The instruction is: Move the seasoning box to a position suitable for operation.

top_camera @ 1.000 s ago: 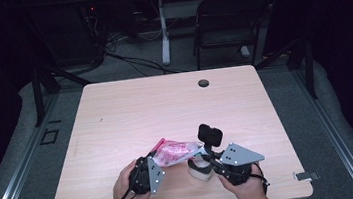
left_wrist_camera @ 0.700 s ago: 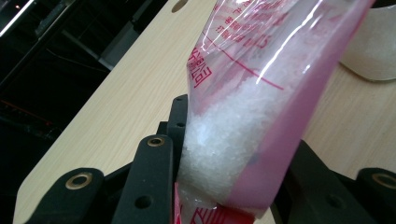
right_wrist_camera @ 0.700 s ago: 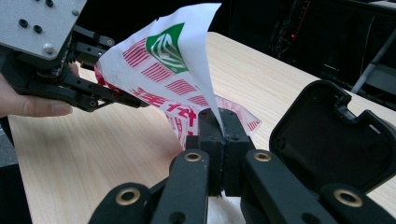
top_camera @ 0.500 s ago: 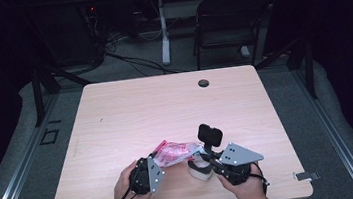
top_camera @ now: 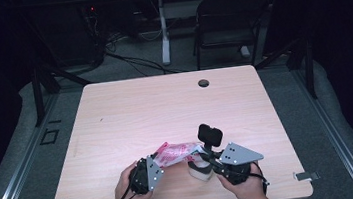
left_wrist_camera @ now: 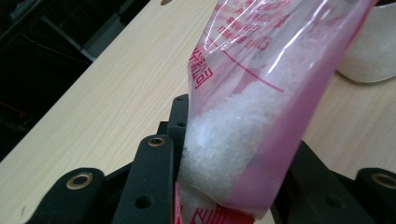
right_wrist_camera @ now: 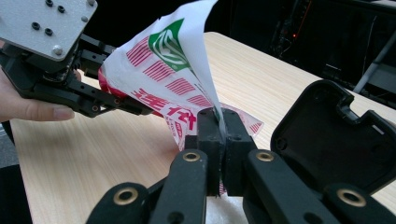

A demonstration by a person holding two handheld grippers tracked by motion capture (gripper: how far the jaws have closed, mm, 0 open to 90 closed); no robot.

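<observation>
Two grippers share one pink-printed plastic bag (top_camera: 176, 154) low over the near edge of the table (top_camera: 165, 106): the left gripper (left_wrist_camera: 219, 196) has its jaws pinched onto the bag's lower end, white granules (left_wrist_camera: 219, 135) bulging just above the fingers (left_wrist_camera: 154, 172), while the right gripper (right_wrist_camera: 219, 135) has its fingers (right_wrist_camera: 208, 135) pressed almost together on a thin edge of the film, the bag rising above them toward the left gripper. Just beneath and beside the right gripper in the high view sits a white cup (top_camera: 198, 170), and a black lid-like part (right_wrist_camera: 336, 135) stands right next to that gripper's fingers
</observation>
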